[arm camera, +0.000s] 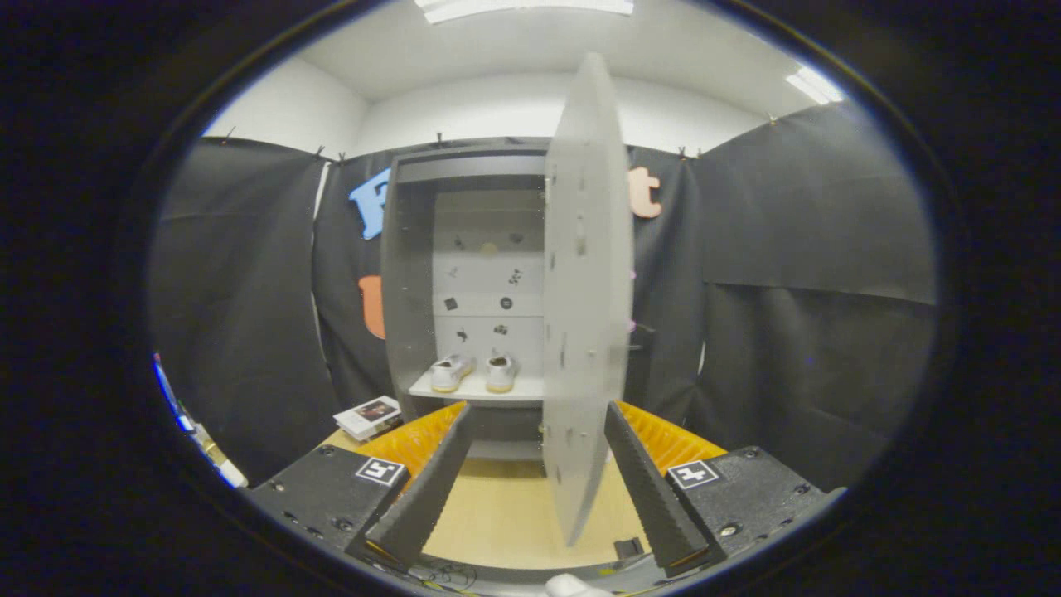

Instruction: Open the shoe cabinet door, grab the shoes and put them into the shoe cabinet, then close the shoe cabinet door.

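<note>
Grey board fills the gap ahead of my tongs (535, 473): the shoe cabinet door (587, 298) stands swung out towards me, seen nearly edge-on, its lower end reaching down between my two fingers. I hold the fingers spread wide, one to each side of that door. Neither pad seems to press on it, though the right finger (651, 485) sits closer to the panel than the left (427, 489); whether it brushes the door I cannot tell. Nothing is pinched.

Beyond the fingers and left of the door, the shoe cabinet (414, 282) stands open. On its lower shelf (477, 388) a pair of pale shoes (474, 372) sits side by side, toes towards me, straight past my left finger. Small dark marks dot the back wall of the cabinet, too small to make out.

Left of the cabinet's foot, past my left finger, a small flat box (369, 416) lies on the light wooden floor (506, 514); its printing is too small to read. Each of my finger mounts carries a square black-and-white marker (380, 471), a pattern without letters.
</note>
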A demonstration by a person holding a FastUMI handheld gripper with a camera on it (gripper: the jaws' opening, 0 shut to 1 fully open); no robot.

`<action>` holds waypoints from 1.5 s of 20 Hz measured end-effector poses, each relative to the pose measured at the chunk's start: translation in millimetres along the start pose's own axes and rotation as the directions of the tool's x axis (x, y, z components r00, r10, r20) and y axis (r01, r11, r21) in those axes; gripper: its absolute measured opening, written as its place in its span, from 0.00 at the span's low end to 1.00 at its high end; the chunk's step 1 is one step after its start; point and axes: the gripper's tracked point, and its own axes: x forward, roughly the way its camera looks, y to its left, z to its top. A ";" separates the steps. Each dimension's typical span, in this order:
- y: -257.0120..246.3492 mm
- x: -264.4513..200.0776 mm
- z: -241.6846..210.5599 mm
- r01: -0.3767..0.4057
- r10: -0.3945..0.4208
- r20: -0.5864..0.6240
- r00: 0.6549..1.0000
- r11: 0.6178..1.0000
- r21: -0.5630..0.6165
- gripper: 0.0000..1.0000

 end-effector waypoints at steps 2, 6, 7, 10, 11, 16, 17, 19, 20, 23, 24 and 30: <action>-41.0 -4.9 1.5 0.056 -0.056 0.005 0.998 0.998 0.007 1.00; -115.4 9.4 1.0 0.113 -0.113 -0.012 0.994 0.993 0.029 1.00; -130.0 18.4 -1.9 0.118 -0.117 -0.021 0.993 0.993 0.033 1.00; -156.4 48.7 -7.2 0.078 -0.077 -0.028 0.997 0.996 0.042 0.99; -161.1 60.2 -7.7 0.054 -0.053 -0.032 0.998 0.998 0.043 0.99; -144.5 111.3 -12.0 -0.122 0.124 -0.051 0.991 0.992 0.043 0.98; -135.0 116.9 -11.1 -0.162 0.164 -0.053 0.985 0.986 0.039 0.98; -120.6 123.6 -11.2 -0.223 0.224 -0.059 0.973 0.974 0.036 0.98; -115.2 124.5 -9.3 -0.244 0.245 -0.053 0.968 0.969 0.038 0.98; -108.5 126.1 -4.7 -0.265 0.266 -0.039 0.963 0.964 0.028 0.97; -106.5 125.6 -5.5 -0.266 0.267 -0.043 0.963 0.964 0.022 0.97; -86.1 124.0 -2.5 -0.260 0.259 -0.052 0.964 0.965 -0.020 0.93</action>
